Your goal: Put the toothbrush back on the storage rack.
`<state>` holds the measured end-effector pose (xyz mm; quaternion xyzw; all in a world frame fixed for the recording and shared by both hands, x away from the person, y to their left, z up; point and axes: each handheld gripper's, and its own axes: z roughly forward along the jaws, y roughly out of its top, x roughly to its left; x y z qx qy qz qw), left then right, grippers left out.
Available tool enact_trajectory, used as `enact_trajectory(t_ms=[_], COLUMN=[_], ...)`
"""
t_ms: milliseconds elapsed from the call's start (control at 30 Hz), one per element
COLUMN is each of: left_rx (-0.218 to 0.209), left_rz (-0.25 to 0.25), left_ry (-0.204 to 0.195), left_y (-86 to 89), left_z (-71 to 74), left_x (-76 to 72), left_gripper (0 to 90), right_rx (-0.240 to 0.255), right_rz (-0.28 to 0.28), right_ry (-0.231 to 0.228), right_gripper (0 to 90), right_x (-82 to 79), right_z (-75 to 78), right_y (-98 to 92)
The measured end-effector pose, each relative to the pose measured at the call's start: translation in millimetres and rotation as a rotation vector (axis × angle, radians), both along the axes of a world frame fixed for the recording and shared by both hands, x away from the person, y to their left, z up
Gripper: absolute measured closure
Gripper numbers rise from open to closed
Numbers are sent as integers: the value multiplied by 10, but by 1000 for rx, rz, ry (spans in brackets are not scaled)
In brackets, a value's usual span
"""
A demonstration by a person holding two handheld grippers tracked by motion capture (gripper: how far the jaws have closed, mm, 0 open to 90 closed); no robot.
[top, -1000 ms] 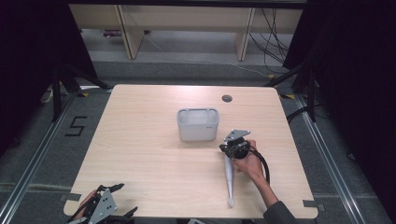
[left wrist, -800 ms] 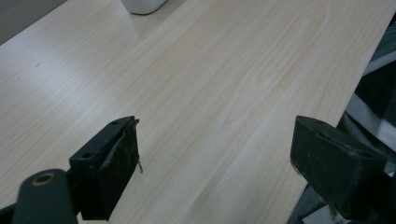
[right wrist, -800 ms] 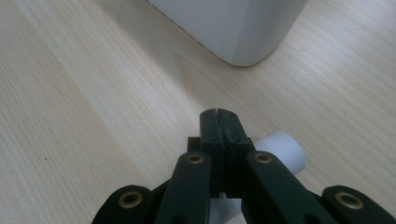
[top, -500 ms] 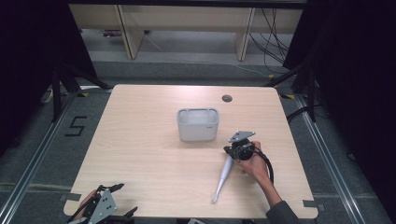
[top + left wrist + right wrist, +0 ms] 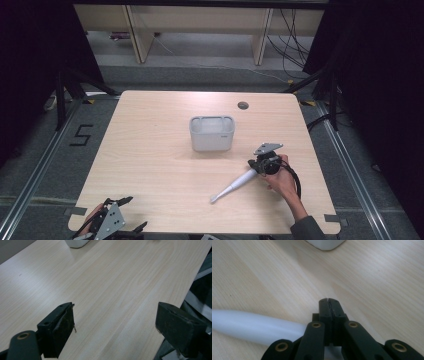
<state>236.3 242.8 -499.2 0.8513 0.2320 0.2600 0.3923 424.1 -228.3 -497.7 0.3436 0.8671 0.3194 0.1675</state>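
White plastic, long and tapering, the brush-like tool (image 5: 235, 185) lies slantwise on the counter (image 5: 150, 150) at lower right of the high view, its thick end touching the right tongs (image 5: 256, 167). Those tongs are clenched, pads pressed together with nothing between them; the tool (image 5: 254, 326) runs off to the left just beside them. A pale grey container (image 5: 212, 133) stands mid-frame. At lower left, the left tongs (image 5: 125, 212) stand released over bare wood.
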Motion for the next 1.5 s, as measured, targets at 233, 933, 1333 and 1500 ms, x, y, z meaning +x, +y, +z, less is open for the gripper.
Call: enact_trajectory(t_ms=[233,933,1333,1500], left_rx=[5,-26,-26,-13], left_rz=[-1,3,2,5], left_ry=[1,3,3,9], left_y=[-2,-22,-19,-20], left_z=[1,-16,-19,-16], left_x=[-1,-3,1,1], left_gripper=[149,149,149,149], right_rx=[14,2,-15,-31], right_rz=[-34,-18,-17,-7], right_ry=[29,14,29,13], right_gripper=[895,880,868,825], right_x=[-121,-398,-524,-534], right_z=[14,50,70,99], right_y=[-115,-261,-259,-263])
